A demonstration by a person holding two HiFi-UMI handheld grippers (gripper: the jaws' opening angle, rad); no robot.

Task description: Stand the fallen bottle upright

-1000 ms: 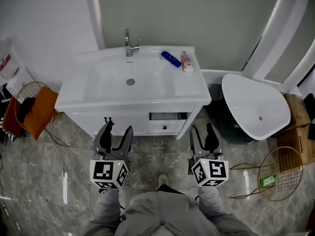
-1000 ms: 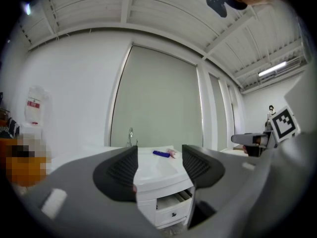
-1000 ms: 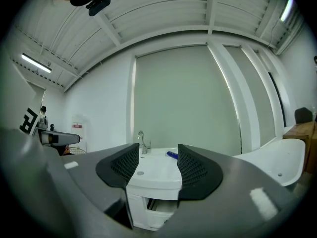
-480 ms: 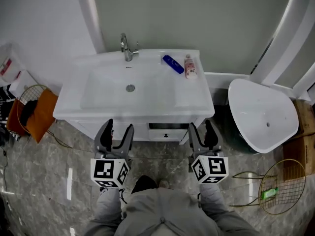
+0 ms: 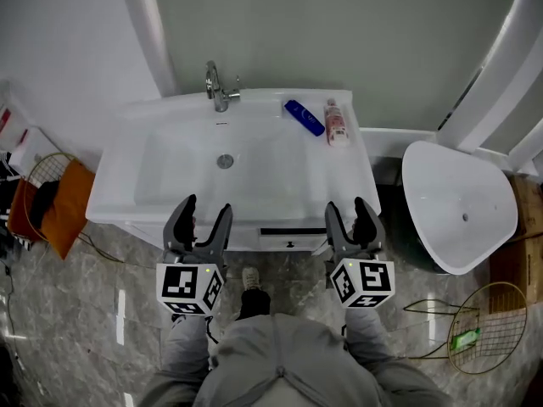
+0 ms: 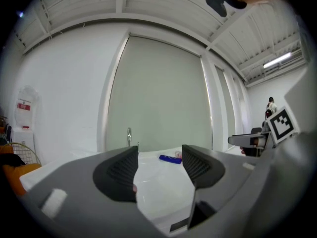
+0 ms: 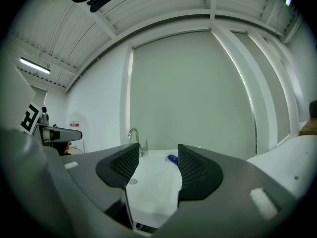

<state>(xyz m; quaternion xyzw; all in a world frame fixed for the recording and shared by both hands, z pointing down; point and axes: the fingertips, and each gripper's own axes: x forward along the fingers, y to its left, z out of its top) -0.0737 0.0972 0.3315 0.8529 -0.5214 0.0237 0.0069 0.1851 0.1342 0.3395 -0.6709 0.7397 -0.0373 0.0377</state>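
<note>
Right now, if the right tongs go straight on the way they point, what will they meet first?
Probably nothing close: the right tongs point level over the sink top. The blue bottle is slightly right of that line, so likely the grey-green wall comes first; height is hard to judge.

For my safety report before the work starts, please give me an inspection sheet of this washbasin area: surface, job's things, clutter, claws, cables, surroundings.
Surface: white washbasin top, bare at the front; tap at the back.
Job's things: pink bottle lying on its side at the back right, untouched.
Clutter: blue container also lying flat, just left of the pink bottle.
Claws: left claw and right claw both open and empty, over the front edge.
Cables: nothing seen.
Surroundings: wire basket with orange cloth on the floor at the left; white tub and second wire basket at the right.
</note>
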